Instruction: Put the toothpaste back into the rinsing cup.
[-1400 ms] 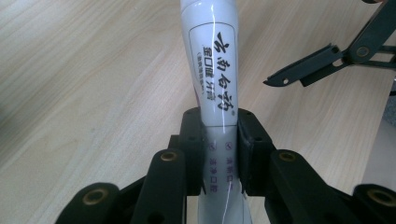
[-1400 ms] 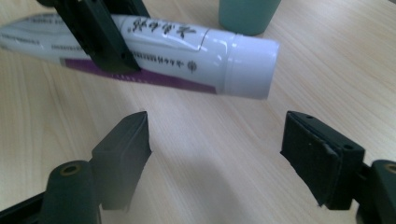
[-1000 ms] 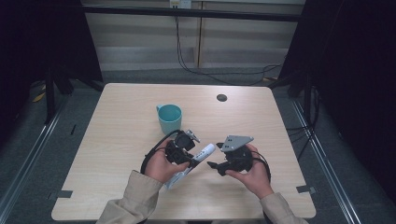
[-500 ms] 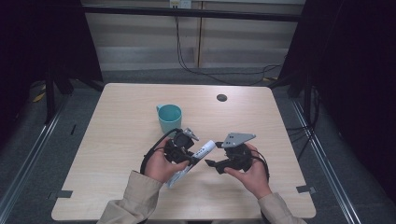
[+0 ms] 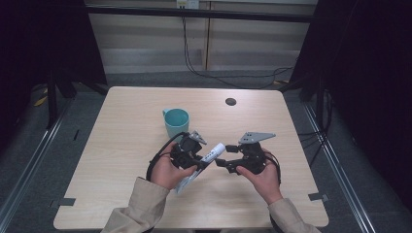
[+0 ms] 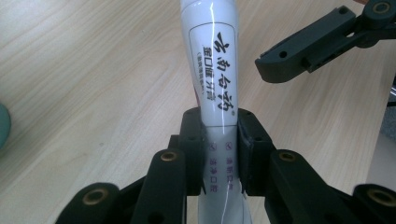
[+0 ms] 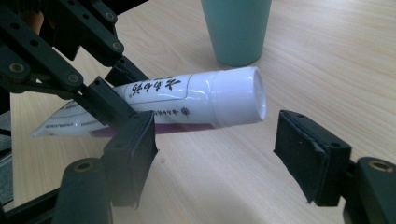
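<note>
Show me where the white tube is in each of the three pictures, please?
High view: the tube lies slantwise at table centre, between the two hands.
Left gripper view: the tube runs up the middle, clamped between the left gripper fingers.
Right gripper view: the tube crosses the centre, its cap end between the open right gripper fingers.
Shared landmark: the teal cup, beyond the tube; top centre in the right gripper view.

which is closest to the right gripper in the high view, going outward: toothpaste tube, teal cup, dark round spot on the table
1. Toothpaste tube: just left of the right gripper, its cap end by the open jaws.
2. Teal cup: farther back and left.
3. Dark round spot: farthest, near the table's far edge.
</note>
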